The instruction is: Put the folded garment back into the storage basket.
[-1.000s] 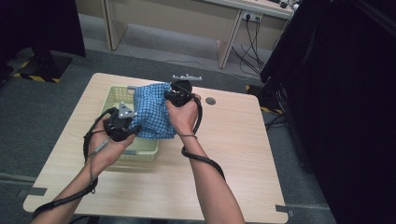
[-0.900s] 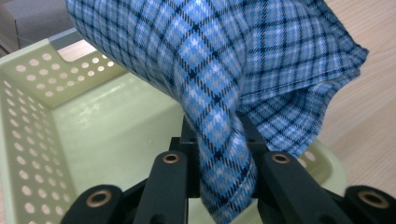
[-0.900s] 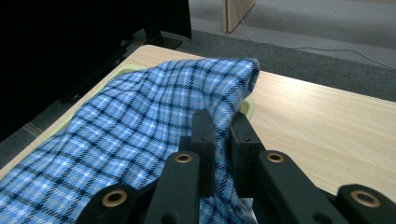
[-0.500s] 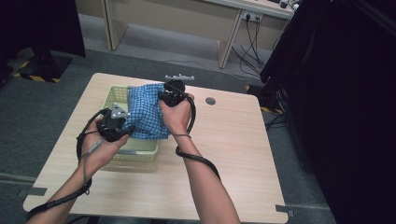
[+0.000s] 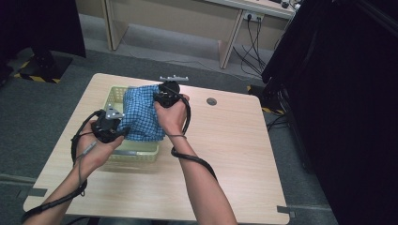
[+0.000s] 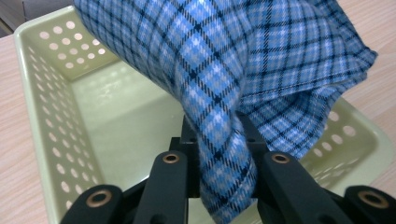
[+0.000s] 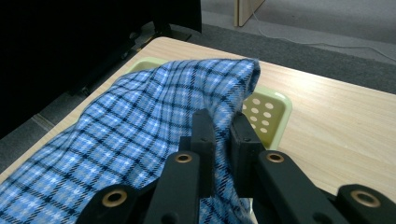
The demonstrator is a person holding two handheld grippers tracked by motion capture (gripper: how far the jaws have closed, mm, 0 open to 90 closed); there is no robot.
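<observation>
One blue checked cloth (image 5: 141, 115), pinched by both the left gripper (image 5: 123, 132) and right gripper (image 5: 157, 99), over one green basket (image 5: 133, 152) near the wooden table's (image 5: 234, 154) left edge; grey carpet around

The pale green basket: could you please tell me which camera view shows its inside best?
The left gripper view: it looks into the pale green basket, showing its bare floor and perforated walls beneath the blue checked cloth. The high view shows its rim around the cloth; the right gripper view shows one perforated corner.
</observation>
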